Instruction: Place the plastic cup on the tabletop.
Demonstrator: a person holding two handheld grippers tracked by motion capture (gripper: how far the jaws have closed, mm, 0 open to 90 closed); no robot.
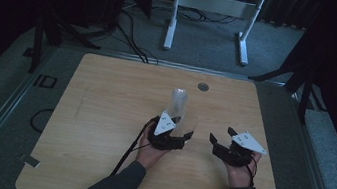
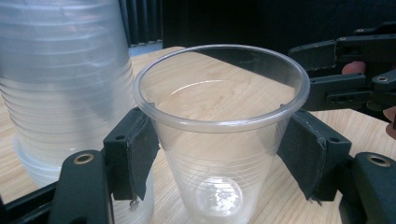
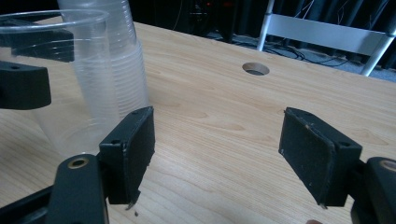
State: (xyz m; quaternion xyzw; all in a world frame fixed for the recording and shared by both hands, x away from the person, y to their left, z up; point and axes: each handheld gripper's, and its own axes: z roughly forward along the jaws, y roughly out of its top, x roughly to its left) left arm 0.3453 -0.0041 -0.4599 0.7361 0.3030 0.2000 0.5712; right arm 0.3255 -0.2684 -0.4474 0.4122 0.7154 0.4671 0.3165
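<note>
So your left gripper (image 2: 219, 154) has its pads pinching a single clear plastic cup (image 2: 219, 140) from both sides, just under the rim. The cup is upright, mouth open, and looks to be right at the table (image 1: 102, 115) surface. I can't tell if the base is actually touching the wood.

Everything else relative to that cup: the stack of cups (image 2: 65, 93) stands just beside it on the far side, upside-down and tall, close enough that the walls nearly touch. That's your main obstacle. Your right gripper (image 3: 217, 154) sits near the cup on the other side, jaws spread wide with nothing between them except bare wood. Beyond the stack there's a round cable hole (image 3: 255, 69) in the tabletop, well apart from the cup.

Room-wise, the cup is around the middle of the table, so all edges are well away. Open wood on the near side, and off to the left past your hand.
</note>
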